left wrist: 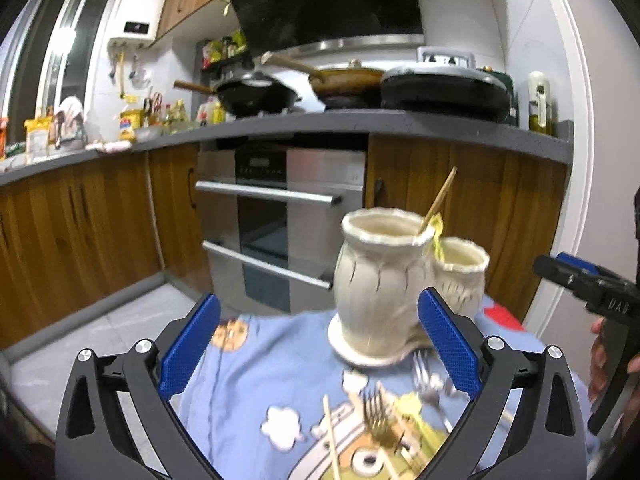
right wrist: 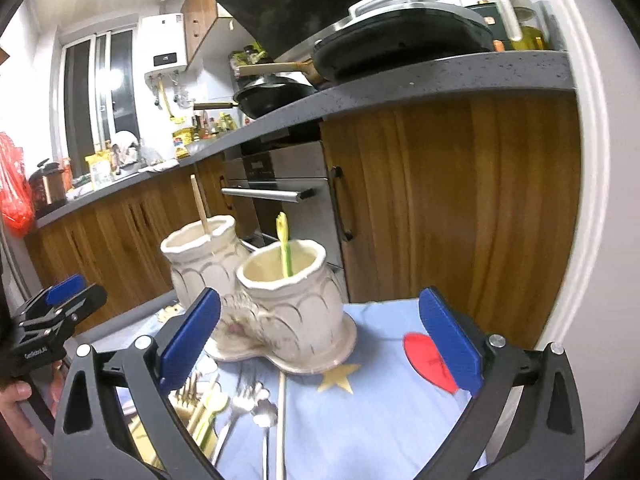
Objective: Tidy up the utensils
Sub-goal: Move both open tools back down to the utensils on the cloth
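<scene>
A cream ceramic double holder stands on a blue cartoon cloth (left wrist: 256, 380). Its tall pot (left wrist: 378, 280) holds a wooden chopstick (left wrist: 440, 198); its short pot (left wrist: 460, 280) holds a yellow-green utensil (left wrist: 437, 236). In the right wrist view the short pot (right wrist: 296, 304) is nearer, with the utensil (right wrist: 284, 244) upright, and the tall pot (right wrist: 204, 260) behind. Loose forks (left wrist: 380, 416), a chopstick (left wrist: 332, 440) and spoons (right wrist: 264, 412) lie on the cloth. My left gripper (left wrist: 320, 344) is open and empty in front of the holder. My right gripper (right wrist: 320, 340) is open and empty.
Wooden kitchen cabinets (left wrist: 460, 200) and an oven (left wrist: 276, 220) stand behind the small table. The grey counter (left wrist: 360, 124) carries pans and bottles. The right gripper shows at the right edge of the left wrist view (left wrist: 580, 284); the left gripper shows at the left of the right view (right wrist: 56, 312).
</scene>
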The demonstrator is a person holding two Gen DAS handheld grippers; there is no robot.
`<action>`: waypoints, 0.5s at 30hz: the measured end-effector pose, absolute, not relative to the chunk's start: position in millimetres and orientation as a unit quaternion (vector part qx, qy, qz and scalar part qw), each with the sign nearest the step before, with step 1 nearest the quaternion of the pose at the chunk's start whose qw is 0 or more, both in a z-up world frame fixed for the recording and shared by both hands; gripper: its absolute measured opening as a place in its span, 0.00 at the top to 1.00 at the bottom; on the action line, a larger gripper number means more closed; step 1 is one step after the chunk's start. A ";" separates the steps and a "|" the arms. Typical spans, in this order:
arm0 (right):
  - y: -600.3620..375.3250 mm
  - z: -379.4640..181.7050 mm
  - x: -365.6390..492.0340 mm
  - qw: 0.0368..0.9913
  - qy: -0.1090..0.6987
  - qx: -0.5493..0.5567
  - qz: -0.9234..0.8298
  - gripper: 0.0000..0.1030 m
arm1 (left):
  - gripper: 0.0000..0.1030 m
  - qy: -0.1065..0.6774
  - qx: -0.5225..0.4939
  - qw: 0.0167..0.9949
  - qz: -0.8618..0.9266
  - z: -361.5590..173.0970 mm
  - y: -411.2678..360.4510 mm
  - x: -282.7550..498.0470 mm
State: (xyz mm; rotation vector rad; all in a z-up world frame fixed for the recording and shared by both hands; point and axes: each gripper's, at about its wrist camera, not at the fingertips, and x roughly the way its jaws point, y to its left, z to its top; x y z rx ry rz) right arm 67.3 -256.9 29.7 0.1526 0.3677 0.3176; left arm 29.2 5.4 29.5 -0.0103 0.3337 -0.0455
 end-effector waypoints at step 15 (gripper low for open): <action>-242.3 1.7 34.7 0.964 0.224 0.034 0.139 0.05 | 0.05 0.243 -0.003 0.970 -0.009 -13.1 25.4 6.3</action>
